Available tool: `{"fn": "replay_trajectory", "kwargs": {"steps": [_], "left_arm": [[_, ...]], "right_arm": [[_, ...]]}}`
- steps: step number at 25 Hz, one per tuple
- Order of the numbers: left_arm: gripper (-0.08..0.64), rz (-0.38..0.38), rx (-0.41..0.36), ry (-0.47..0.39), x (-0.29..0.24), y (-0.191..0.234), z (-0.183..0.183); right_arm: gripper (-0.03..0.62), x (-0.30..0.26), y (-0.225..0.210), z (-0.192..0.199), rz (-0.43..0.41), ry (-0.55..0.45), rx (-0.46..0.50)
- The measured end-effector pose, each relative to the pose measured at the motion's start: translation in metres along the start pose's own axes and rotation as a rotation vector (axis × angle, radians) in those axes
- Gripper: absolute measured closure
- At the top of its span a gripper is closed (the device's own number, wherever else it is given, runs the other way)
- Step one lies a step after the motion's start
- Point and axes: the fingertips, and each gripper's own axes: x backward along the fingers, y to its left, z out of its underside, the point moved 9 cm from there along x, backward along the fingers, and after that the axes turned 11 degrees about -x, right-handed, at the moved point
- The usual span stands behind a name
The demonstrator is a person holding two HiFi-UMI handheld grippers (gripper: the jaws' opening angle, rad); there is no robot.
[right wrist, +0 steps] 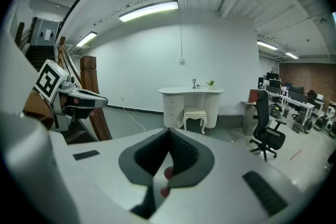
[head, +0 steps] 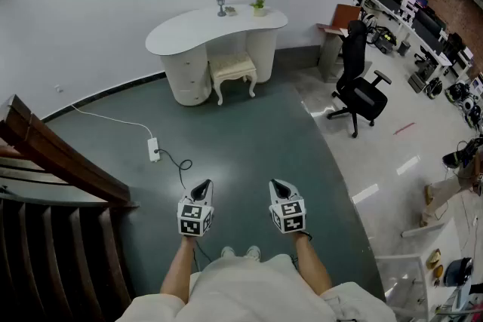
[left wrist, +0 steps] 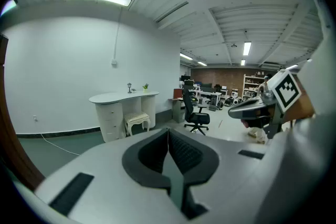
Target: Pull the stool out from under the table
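A cream stool (head: pixel 233 72) with carved legs stands tucked under the curved white table (head: pixel 211 30) against the far wall; it also shows small in the left gripper view (left wrist: pixel 137 122) and the right gripper view (right wrist: pixel 195 115). My left gripper (head: pixel 201 190) and right gripper (head: pixel 280 188) are held side by side close to my body, far from the stool, over the dark green floor. Both have their jaws shut with nothing held.
A white power strip (head: pixel 154 149) and its cables lie on the floor ahead left. A dark wooden stair rail (head: pixel 53 154) is at my left. A black office chair (head: pixel 359 83) stands at the right, with desks and monitors (head: pixel 407 7) beyond.
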Motion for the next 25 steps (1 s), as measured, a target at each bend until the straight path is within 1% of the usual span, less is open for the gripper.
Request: {"fn": "replay_trajectory", "kwargs": {"steps": [9,14,17,25], "left_arm": [[0.548,-0.003,-0.008,0.01,-0.008,-0.015,-0.004],[0.548,-0.001,-0.018,0.025,-0.018,-0.028,-0.007],[0.548,0.0,-0.021,0.032,-0.027,-0.038,-0.01],[0.548,0.008,-0.018,0.045,-0.065,-0.054,-0.017]], "right_arm": [[0.597,0.007,-0.017,0.006,-0.002,0.011,0.0],[0.595,0.012,-0.03,0.009,-0.017,0.0,-0.016],[0.595,0.011,-0.041,0.013,-0.005,0.013,-0.001],[0.595,0.0,-0.077,0.014,0.009,0.024,-0.016]]}}
